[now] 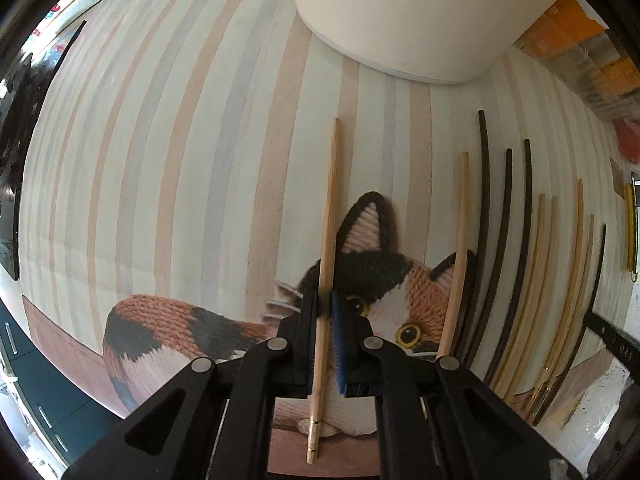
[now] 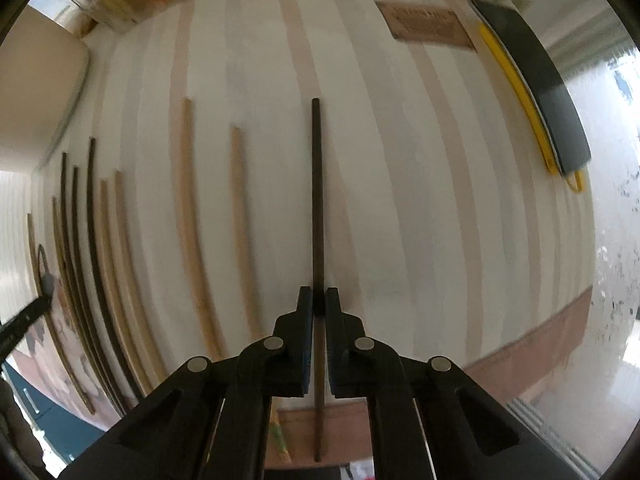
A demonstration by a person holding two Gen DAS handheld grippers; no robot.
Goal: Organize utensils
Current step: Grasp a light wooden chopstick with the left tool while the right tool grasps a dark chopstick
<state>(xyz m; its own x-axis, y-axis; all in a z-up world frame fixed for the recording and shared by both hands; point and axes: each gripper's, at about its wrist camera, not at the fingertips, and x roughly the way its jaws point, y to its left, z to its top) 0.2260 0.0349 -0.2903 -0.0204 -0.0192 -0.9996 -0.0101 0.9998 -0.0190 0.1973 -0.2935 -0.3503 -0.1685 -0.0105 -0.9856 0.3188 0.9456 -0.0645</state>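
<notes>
My left gripper (image 1: 325,300) is shut on a light wooden chopstick (image 1: 330,208) that points forward over the striped mat (image 1: 180,160). My right gripper (image 2: 319,300) is shut on a dark brown chopstick (image 2: 317,200), also pointing forward. Several more chopsticks, light (image 1: 458,256) and dark (image 1: 506,240), lie side by side on the mat to the right in the left wrist view. The same row, light (image 2: 192,216) and dark (image 2: 94,240), shows on the left in the right wrist view.
A white cylindrical holder (image 1: 420,20) stands at the far end of the mat. A knitted cat picture (image 1: 384,280) is on the mat's near edge. A black and yellow flat object (image 2: 536,92) lies at the right. Orange boxes (image 1: 580,40) sit behind.
</notes>
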